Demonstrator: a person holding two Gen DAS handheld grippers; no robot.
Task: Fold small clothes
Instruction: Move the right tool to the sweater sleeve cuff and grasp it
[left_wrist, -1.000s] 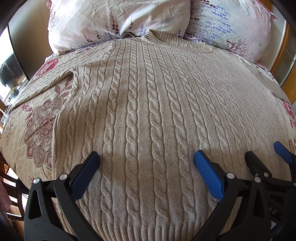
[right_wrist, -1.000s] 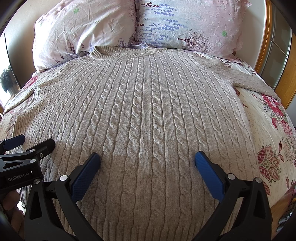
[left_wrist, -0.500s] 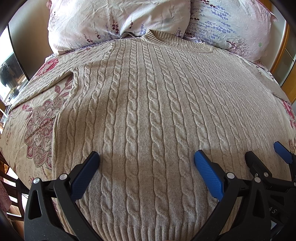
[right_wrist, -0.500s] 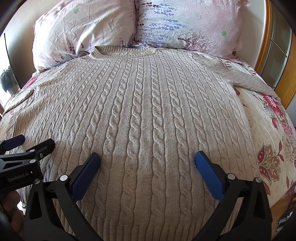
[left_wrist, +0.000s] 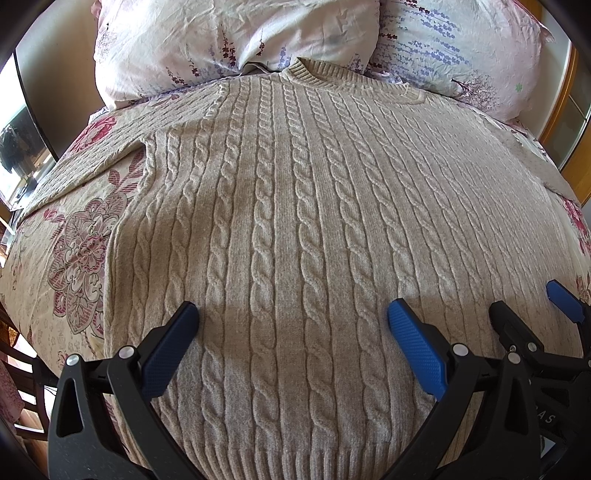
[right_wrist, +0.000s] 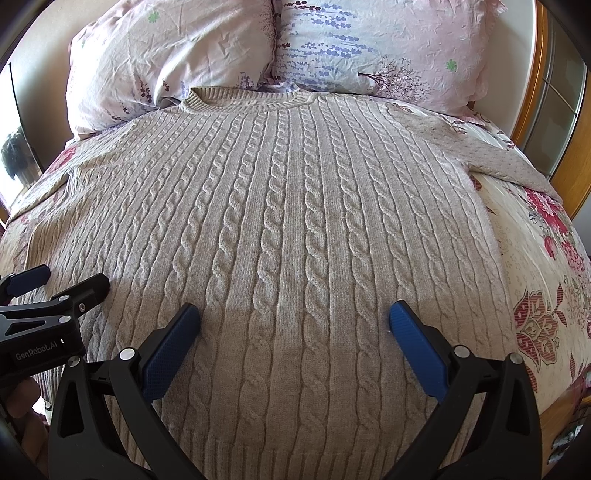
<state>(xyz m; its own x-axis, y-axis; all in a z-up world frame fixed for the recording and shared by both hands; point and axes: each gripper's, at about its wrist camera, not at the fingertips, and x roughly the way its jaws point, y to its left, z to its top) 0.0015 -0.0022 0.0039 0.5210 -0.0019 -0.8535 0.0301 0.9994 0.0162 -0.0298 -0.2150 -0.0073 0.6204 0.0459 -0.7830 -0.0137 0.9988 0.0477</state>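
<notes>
A beige cable-knit sweater lies flat and face up on the bed, collar toward the pillows, ribbed hem nearest me, both sleeves spread outward. My left gripper hovers open above the hem area, left of centre, with nothing between its blue pads. Beside it, my right gripper is open too, over the lower middle of the sweater. Each gripper shows at the edge of the other's view: the right gripper and the left gripper.
Two floral pillows lean at the head of the bed. A flowered sheet shows on both sides of the sweater. A wooden frame borders the right side. A hand holds the left gripper.
</notes>
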